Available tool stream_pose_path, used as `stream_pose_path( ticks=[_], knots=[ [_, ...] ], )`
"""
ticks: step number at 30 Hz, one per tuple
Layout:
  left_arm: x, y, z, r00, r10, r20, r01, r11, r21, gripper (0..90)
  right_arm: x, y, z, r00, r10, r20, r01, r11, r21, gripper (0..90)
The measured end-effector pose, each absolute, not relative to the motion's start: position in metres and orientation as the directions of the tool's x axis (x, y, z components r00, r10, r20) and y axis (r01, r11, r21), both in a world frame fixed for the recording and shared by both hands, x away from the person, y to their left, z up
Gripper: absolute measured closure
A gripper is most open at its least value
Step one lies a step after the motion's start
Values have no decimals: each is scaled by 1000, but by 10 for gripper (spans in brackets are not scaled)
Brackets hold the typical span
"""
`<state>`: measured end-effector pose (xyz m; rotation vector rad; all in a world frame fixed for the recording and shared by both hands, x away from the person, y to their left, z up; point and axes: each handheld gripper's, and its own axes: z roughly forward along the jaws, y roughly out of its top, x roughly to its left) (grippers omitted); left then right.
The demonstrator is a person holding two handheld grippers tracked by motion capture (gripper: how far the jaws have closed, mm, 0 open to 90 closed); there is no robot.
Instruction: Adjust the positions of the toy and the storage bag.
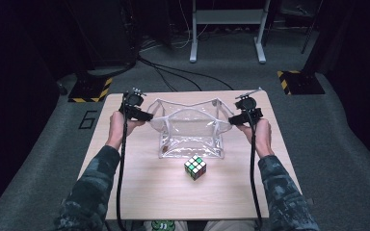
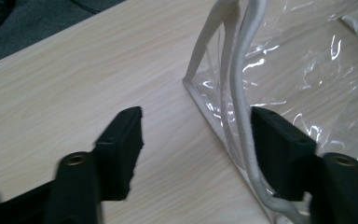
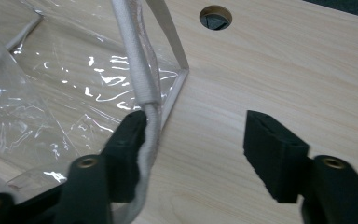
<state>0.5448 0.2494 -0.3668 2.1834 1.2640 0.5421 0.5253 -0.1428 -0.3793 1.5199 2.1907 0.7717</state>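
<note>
We see a clear plastic bag [image 1: 191, 130] standing open near the tabletop's [image 1: 139, 192] far edge. Our left gripper [image 2: 196, 135] is released at the bag's left end, its white cord [image 2: 242, 93] against one jaw. Our right gripper [image 3: 196, 140] is likewise spread at the right end. A puzzle cube [image 1: 195, 167] sits just before the bag.

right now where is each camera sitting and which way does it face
high view: above the person's side, looking forward and down on the table; shows both forearms, left gripper, right gripper, clear bag, cube.
left gripper view: rides the left gripper, looking along its open fingers at the bag's corner and white cord.
right gripper view: rides the right gripper, looking at the opposite corner.
Shared: all three show the bag and tabletop.
</note>
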Motion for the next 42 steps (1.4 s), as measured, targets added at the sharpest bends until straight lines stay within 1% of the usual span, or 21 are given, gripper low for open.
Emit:
stream_pose_path(
  ticks=[1, 3, 7, 10, 13, 17, 19, 21, 24, 28, 37, 42],
  knots=[
    [543, 249, -364, 472, 879, 64, 647, -395, 652, 256, 525, -143, -379, -349, 937, 18, 734, 262, 627, 272],
    [539, 249, -359, 469, 881, 66, 631, -386, 673, 206, 523, -143, -377, -358, 933, 36, 728, 255, 637, 152],
    [530, 248, -350, 474, 879, 54, 602, -368, 708, 151, 516, -144, -371, -379, 925, 30, 698, 265, 665, 51],
    [523, 250, -345, 481, 876, 45, 589, -361, 723, 110, 509, -146, -365, -393, 920, 6, 674, 283, 683, 0],
    [515, 255, -342, 491, 871, 27, 582, -351, 733, 79, 499, -151, -358, -408, 913, -1, 642, 287, 711, 0],
    [500, 260, -342, 506, 862, 28, 560, -353, 749, 56, 482, -157, -353, -434, 901, -16, 602, 303, 739, 0],
    [492, 261, -344, 500, 864, 67, 544, -373, 752, 41, 472, -161, -353, -436, 900, -15, 587, 297, 753, 0],
    [484, 264, -345, 506, 859, 74, 532, -378, 758, 15, 464, -165, -355, -442, 897, -23, 572, 301, 763, 0],
    [472, 268, -347, 509, 857, 85, 516, -383, 766, 1, 452, -173, -360, -440, 897, -31, 558, 301, 773, 0],
    [460, 274, -361, 512, 853, 104, 522, -405, 751, 0, 439, -180, -376, -439, 898, -15, 582, 298, 757, 0],
    [439, 292, -410, 495, 866, 74, 579, -392, 715, 0, 419, -197, -426, -420, 907, 12, 641, 287, 712, 0],
    [432, 300, -444, 480, 877, 36, 628, -372, 684, 0, 410, -203, -448, -393, 919, 22, 664, 267, 699, 0]
  ],
)
